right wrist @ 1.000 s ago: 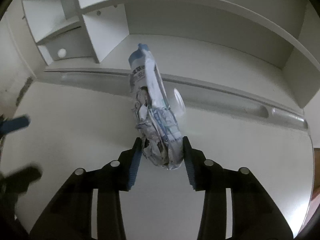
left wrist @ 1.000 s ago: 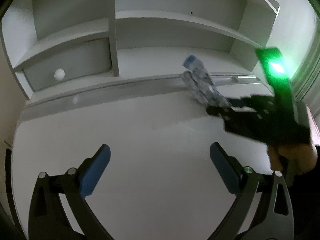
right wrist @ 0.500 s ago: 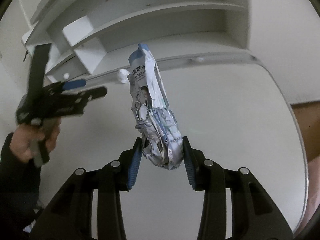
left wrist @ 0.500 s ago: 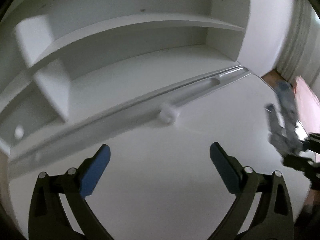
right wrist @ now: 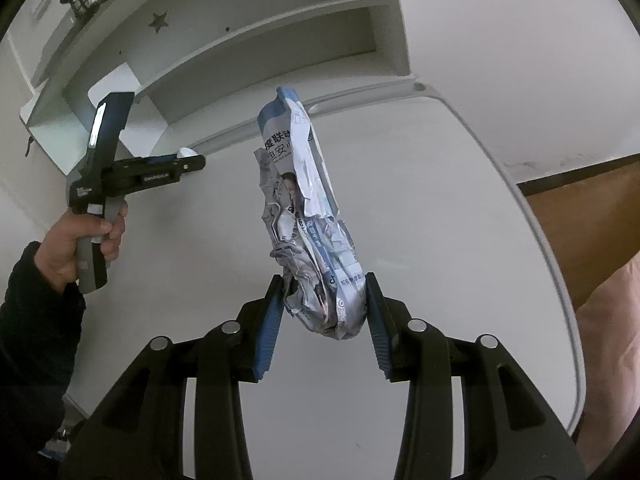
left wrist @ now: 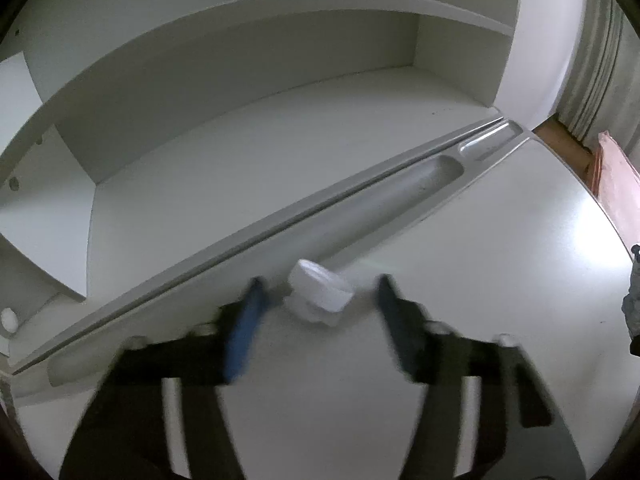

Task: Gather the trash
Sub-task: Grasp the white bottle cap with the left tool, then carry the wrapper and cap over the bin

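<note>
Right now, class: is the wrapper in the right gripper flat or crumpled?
Crumpled. The wrapper is creased and bunched at its lower end, pinched between the right gripper pads, standing up above the desk.

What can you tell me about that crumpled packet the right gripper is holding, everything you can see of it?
The crumpled packet is a flattened, creased wrapper that looks like thin plastic film, white and grey with blue bands and printed characters and a small picture. Its blue-edged top end points up and away; its wadded lower end sits pinched between the blue pads of the right gripper. It hangs above the white desk, touching only the pads. A sliver of it shows at the right edge of the left wrist view.
</note>
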Demonstrator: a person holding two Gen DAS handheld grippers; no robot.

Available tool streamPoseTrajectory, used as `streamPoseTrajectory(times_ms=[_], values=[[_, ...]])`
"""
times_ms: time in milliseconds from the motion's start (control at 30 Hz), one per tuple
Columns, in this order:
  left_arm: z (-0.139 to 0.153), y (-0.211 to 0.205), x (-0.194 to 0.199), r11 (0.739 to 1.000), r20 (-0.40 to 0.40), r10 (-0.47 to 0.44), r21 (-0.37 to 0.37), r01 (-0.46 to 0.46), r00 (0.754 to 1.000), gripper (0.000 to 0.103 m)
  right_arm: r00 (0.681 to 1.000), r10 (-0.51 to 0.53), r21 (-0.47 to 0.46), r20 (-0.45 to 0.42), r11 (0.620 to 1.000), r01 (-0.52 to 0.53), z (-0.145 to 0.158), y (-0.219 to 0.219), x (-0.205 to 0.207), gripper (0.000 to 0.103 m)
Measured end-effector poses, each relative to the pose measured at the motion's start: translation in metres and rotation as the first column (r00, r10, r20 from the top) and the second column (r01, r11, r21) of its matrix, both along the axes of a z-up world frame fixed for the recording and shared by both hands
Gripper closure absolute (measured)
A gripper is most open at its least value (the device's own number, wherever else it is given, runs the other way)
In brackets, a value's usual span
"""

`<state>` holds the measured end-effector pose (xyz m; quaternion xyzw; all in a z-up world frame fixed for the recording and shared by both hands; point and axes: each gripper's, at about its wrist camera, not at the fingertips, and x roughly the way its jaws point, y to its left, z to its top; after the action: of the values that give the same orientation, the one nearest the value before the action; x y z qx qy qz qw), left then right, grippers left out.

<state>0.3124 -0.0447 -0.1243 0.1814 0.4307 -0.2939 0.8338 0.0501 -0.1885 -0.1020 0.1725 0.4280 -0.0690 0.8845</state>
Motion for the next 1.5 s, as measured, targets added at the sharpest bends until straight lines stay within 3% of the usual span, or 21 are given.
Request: streamPoseTrajectory(times_ms=[133, 267, 367, 467, 600, 667, 800, 933, 1033, 1133, 1333, 1500], values=[[0.015, -0.018, -0.03, 0.999, -0.03, -0.021, -0.039, 0.019, 0.999, 0.07, 0.998, -0.056, -0.003, 0.027, 0.998, 0.056, 0.005, -0.015, -0.021, 0.064], [0.032, -0.06, -0.093, 0.986, -0.018, -0.146, -0.089, 0.144, 0.989, 0.07, 0.984, -0.173, -0.005, 0.038, 0.985, 0.173, 0.005, -0.05, -0.069, 0.064], [0.042, -0.105, -0.151, 0.955, -0.027, -0.266, -0.148, 0.259, 0.964, 0.07, 0.958, -0.283, 0.0, 0.037, 0.959, 0.283, 0.001, -0.079, -0.113, 0.064], [0.046, -0.149, -0.214, 0.902, -0.034, -0.403, -0.186, 0.39, 0.915, 0.07, 0.918, -0.396, -0.009, 0.026, 0.918, 0.396, -0.005, -0.107, -0.166, 0.064], [0.044, -0.215, -0.297, 0.81, -0.05, -0.568, -0.212, 0.547, 0.821, 0.07, 0.842, -0.539, -0.012, -0.006, 0.842, 0.539, -0.02, -0.142, -0.239, 0.064], [0.041, -0.236, -0.328, 0.775, -0.054, -0.616, -0.22, 0.592, 0.786, 0.07, 0.795, -0.606, -0.008, -0.025, 0.796, 0.606, -0.03, -0.157, -0.278, 0.064], [0.03, -0.273, -0.399, 0.684, -0.048, -0.721, -0.206, 0.7, 0.691, 0.07, 0.704, -0.706, 0.002, -0.078, 0.706, 0.708, -0.058, -0.181, -0.343, 0.064], [0.0, -0.304, -0.449, 0.625, -0.109, -0.78, -0.191, 0.757, 0.617, 0.07, 0.647, -0.75, 0.02, -0.14, 0.651, 0.759, -0.087, -0.197, -0.379, 0.064], [-0.028, -0.328, -0.467, 0.611, -0.159, -0.792, -0.175, 0.772, 0.59, 0.07, 0.608, -0.766, 0.033, -0.207, 0.616, 0.787, -0.116, -0.209, -0.402, 0.064], [-0.055, -0.354, -0.471, 0.613, -0.194, -0.788, -0.149, 0.776, 0.584, 0.07, 0.588, -0.77, 0.057, -0.249, 0.594, 0.802, -0.137, -0.217, -0.418, 0.064], [-0.091, -0.393, -0.491, 0.616, -0.251, -0.776, -0.109, 0.78, 0.578, 0.07, 0.576, -0.766, 0.083, -0.287, 0.579, 0.811, -0.16, -0.235, -0.418, 0.064], [-0.101, -0.408, -0.495, 0.613, -0.27, -0.774, -0.089, 0.785, 0.573, 0.07, 0.569, -0.766, 0.098, -0.299, 0.568, 0.817, -0.174, -0.247, -0.428, 0.064]])
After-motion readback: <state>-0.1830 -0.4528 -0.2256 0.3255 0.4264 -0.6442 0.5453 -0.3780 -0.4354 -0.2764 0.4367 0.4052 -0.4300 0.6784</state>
